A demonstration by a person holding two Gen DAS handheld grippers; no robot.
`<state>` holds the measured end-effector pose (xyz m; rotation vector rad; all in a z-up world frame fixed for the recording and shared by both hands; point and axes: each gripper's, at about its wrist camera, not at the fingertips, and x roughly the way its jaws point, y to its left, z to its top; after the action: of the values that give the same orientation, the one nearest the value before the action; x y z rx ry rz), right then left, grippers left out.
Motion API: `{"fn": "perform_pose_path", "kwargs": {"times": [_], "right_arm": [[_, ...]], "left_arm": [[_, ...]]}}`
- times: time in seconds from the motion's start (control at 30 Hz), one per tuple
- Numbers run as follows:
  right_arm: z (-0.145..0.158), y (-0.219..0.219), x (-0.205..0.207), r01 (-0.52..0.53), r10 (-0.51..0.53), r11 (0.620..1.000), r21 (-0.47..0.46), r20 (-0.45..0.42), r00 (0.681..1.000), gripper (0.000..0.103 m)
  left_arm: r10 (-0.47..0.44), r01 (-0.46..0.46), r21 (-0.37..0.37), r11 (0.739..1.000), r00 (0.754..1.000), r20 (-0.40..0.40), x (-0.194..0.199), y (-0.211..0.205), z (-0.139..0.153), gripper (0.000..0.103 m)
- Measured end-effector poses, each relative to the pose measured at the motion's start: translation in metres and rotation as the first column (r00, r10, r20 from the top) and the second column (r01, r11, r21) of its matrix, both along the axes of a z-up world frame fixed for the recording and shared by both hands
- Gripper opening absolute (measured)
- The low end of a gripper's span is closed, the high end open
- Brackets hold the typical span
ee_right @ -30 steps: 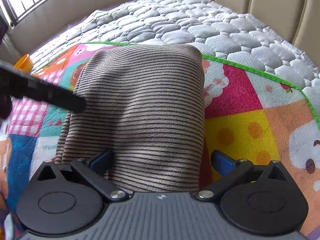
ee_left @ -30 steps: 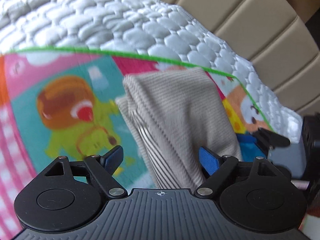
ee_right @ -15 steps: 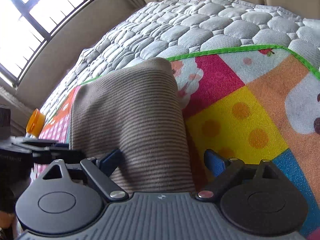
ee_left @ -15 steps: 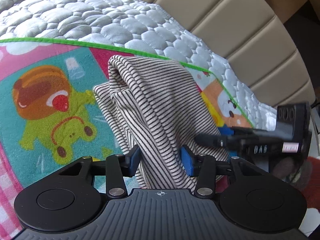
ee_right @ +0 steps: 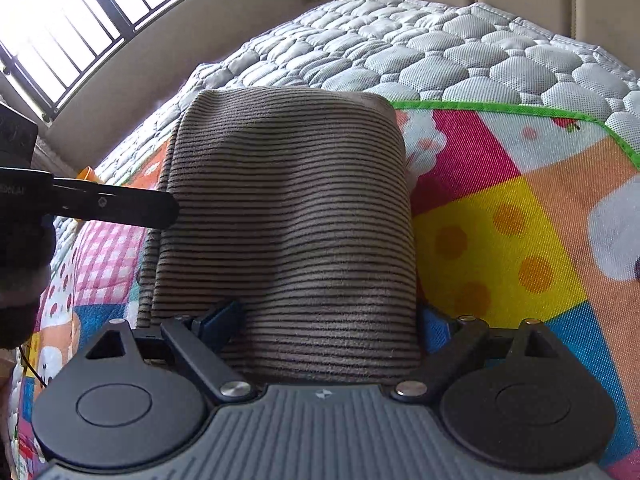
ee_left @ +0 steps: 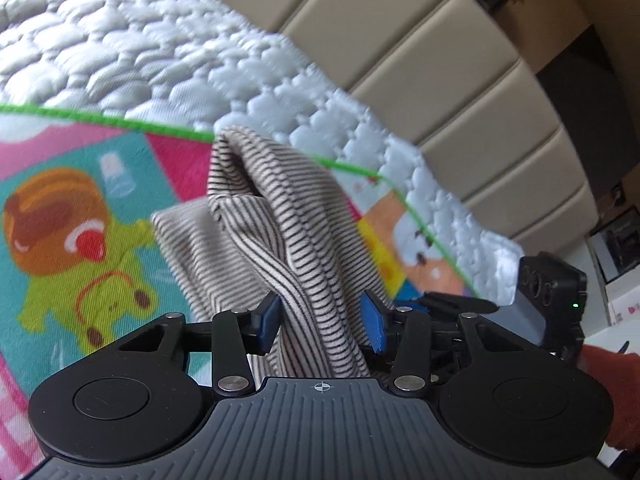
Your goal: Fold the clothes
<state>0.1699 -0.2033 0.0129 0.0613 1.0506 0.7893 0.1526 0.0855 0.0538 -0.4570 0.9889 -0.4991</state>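
Note:
A folded beige garment with thin dark stripes (ee_left: 280, 232) lies on a colourful play mat (ee_left: 80, 208). My left gripper (ee_left: 322, 322) is shut on the near end of the garment, whose folds bunch up between the blue pads. In the right wrist view the same garment (ee_right: 288, 216) fills the middle. My right gripper (ee_right: 324, 326) is wide open with the garment's near end lying between its fingers. The left gripper's black finger (ee_right: 116, 204) reaches the garment's left edge there. The right gripper's body (ee_left: 548, 300) shows at the right in the left wrist view.
The mat (ee_right: 520, 220) with a green border lies on a grey quilted mattress (ee_right: 420, 52). A beige padded headboard (ee_left: 420, 80) rises behind it. A barred window (ee_right: 80, 20) is at the far left. A small orange object (ee_right: 88, 174) sits beyond the garment.
My left gripper has closed on the garment's end and lifted it, so the folds bunch up. My right gripper has stayed open around the garment's other end while the view tilted.

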Motion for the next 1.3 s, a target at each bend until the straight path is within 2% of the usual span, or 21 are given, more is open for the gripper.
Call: {"fn": "perform_pose_path", "kwargs": {"times": [0.03,0.1,0.17,0.3,0.33,0.37,0.4,0.43,0.47,0.53,0.6,0.67,0.73,0.77,0.83,0.9,1.0,1.17,1.3], "right_arm": [[0.002,-0.003,0.003,0.009,-0.009,1.000,0.010,0.001,1.000,0.091],[0.002,-0.008,0.007,0.035,-0.034,0.999,0.018,-0.018,0.999,0.094],[-0.003,-0.011,0.008,0.055,-0.055,0.998,0.012,-0.046,0.997,0.094],[-0.008,-0.005,-0.001,0.031,-0.032,0.999,-0.035,-0.025,0.999,0.093],[-0.008,-0.002,-0.002,0.022,-0.022,0.999,-0.041,-0.017,1.000,0.093],[-0.007,0.000,-0.004,0.012,-0.013,0.999,-0.046,-0.008,1.000,0.088],[-0.004,0.004,-0.006,-0.002,0.003,0.998,-0.055,0.008,1.000,0.077],[0.001,0.009,-0.009,-0.020,0.022,0.998,-0.065,0.030,0.999,0.074],[0.005,0.014,-0.012,-0.037,0.041,0.996,-0.076,0.051,0.998,0.073],[0.011,0.021,-0.021,-0.071,0.080,0.993,-0.098,0.085,0.993,0.073],[0.014,0.029,-0.030,-0.111,0.122,0.987,-0.112,0.092,0.988,0.073],[0.015,0.034,-0.038,-0.164,0.173,0.980,-0.109,0.085,0.981,0.073],[0.017,0.035,-0.041,-0.222,0.230,0.970,-0.096,0.076,0.970,0.073],[0.019,0.032,-0.039,-0.230,0.236,0.970,-0.083,0.069,0.969,0.073],[0.021,0.022,-0.026,-0.195,0.197,0.980,-0.043,0.051,0.979,0.075],[0.024,0.010,-0.008,-0.105,0.105,0.994,0.010,0.032,0.994,0.084],[0.024,-0.001,0.021,0.026,-0.024,0.994,0.106,-0.025,0.999,0.084],[0.016,0.012,0.055,0.140,-0.141,0.986,0.096,0.003,0.990,0.084],[-0.002,0.021,0.073,0.215,-0.206,0.969,0.123,-0.077,0.975,0.084]], "left_arm": [[0.014,-0.015,0.016,1.000,1.000,0.015,0.001,0.000,0.003,0.047],[0.051,-0.055,0.128,0.990,0.998,0.035,0.004,0.001,0.003,0.047],[0.079,-0.082,0.256,0.963,0.997,0.021,0.006,0.005,-0.009,0.050],[0.127,-0.101,0.302,0.948,0.990,-0.069,0.005,0.024,-0.032,0.047],[0.127,-0.102,0.280,0.955,0.989,-0.074,0.003,0.027,-0.033,0.047],[0.129,-0.110,0.219,0.969,0.989,-0.074,0.001,0.035,-0.032,0.048],[0.131,-0.119,0.148,0.982,0.989,-0.075,0.000,0.039,-0.029,0.051],[0.129,-0.123,0.081,0.989,0.989,-0.072,0.000,0.042,-0.024,0.061],[0.126,-0.126,0.014,0.992,0.990,-0.070,0.001,0.045,-0.018,0.066],[0.099,-0.100,-0.049,0.994,0.995,-0.030,0.001,0.040,-0.004,0.083],[0.066,-0.066,-0.031,0.997,0.998,-0.004,0.002,0.028,0.003,0.086],[0.040,-0.039,0.043,0.998,0.999,-0.021,0.001,0.012,-0.003,0.081],[0.034,-0.027,0.142,0.989,0.998,-0.050,0.001,0.003,-0.016,0.063],[0.035,-0.022,0.194,0.981,0.997,-0.063,0.000,-0.001,-0.022,0.062],[0.033,-0.016,0.214,0.977,0.996,-0.079,-0.002,0.005,-0.033,0.065],[0.041,-0.022,0.192,0.981,0.995,-0.096,-0.001,0.010,-0.037,0.065],[0.018,-0.002,0.225,0.974,0.997,-0.070,-0.001,0.005,-0.036,0.066],[0.007,0.009,0.236,0.972,0.998,-0.064,-0.002,0.006,-0.037,0.067],[0.002,0.014,0.237,0.972,0.998,-0.066,-0.003,0.009,-0.038,0.068]]}}
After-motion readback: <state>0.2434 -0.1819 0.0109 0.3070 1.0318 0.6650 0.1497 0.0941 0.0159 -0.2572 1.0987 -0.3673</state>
